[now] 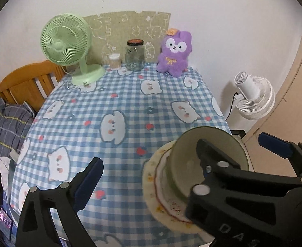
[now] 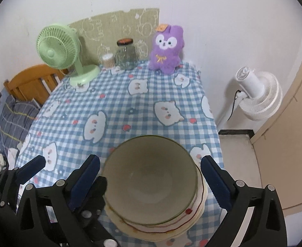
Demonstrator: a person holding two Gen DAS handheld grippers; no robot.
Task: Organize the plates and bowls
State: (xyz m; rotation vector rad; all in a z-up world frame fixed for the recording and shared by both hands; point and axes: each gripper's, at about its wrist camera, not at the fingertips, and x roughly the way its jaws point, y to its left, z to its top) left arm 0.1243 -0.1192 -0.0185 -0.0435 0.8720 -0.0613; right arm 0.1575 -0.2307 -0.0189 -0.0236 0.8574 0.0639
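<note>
While both pairs of jaws stand wide apart and grip nothing, the right gripper [image 2: 150, 171] straddles 1 green-rimmed bowl [image 2: 151, 179] without its blue pads touching the rim. The left gripper [image 1: 146, 166] hangs just beside the same bowl; its right-hand finger lies across the bowl's near side in the left wrist view, so contact there cannot be told.

The bowl sits upright, mouth up, on a stack of cream plates [image 2: 194, 212] with a red line round the rim. At least 2 plates show by their edges; the exact count is unclear. Being round, bowl and plates have no long axis. The stack lies flat near the front right corner of the table [image 2: 118, 103], which wears a blue checked cloth with white bear faces.

At the table's far edge stand 1 green desk fan [image 2: 56, 49], 1 small tub of cotton swabs [image 2: 108, 60], 1 glass jar [image 2: 125, 54] with a dark lid, and 1 purple plush toy [image 2: 167, 49]. Beyond the right edge, 1 white fan [image 2: 258, 94] is by the wall. At left are 1 wooden headboard [image 2: 30, 80] and a checked pillow [image 2: 15, 119].
</note>
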